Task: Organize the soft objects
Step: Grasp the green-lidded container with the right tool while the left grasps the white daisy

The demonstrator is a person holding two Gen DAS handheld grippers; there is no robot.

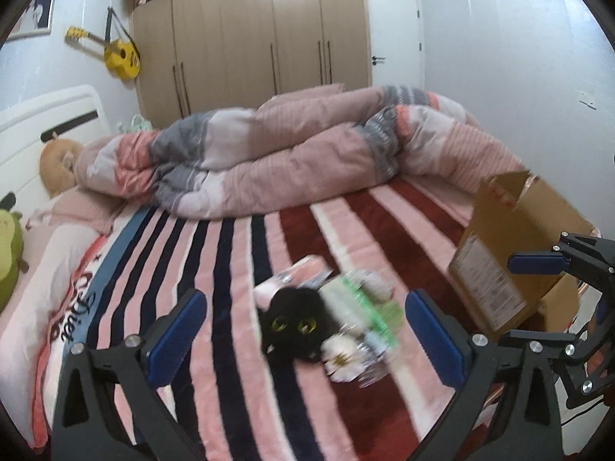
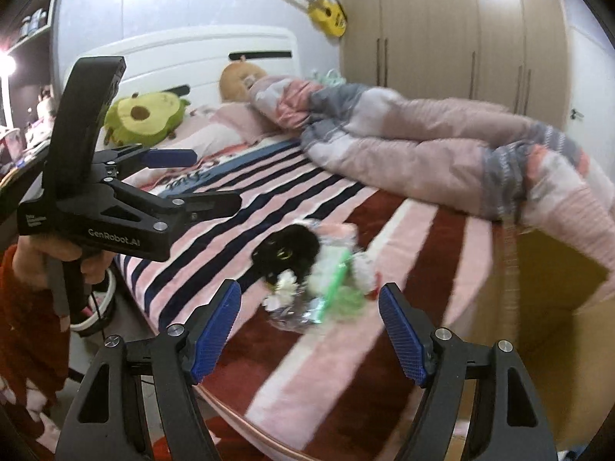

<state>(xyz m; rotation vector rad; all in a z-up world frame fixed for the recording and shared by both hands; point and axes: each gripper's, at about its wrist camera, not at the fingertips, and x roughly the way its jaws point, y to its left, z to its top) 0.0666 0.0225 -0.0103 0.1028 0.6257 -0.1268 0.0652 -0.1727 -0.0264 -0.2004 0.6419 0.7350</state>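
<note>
The bed (image 1: 238, 253) has a striped blanket on top, with pink, dark blue and dark red stripes. A puffy pink and gray quilt (image 1: 292, 153) lies bunched up along the far side. Near the white headboard (image 2: 200, 57) sit a green avocado plush (image 2: 144, 117) and a tan plush (image 2: 238, 80). In the middle is a little pile: a black plush with yellow eyes (image 1: 294, 322), a pink packet (image 1: 296, 274), a green and white packet (image 1: 357, 303) and a white flower (image 1: 342, 359). A cardboard box (image 1: 515, 253) stands at the bed's edge.
</note>
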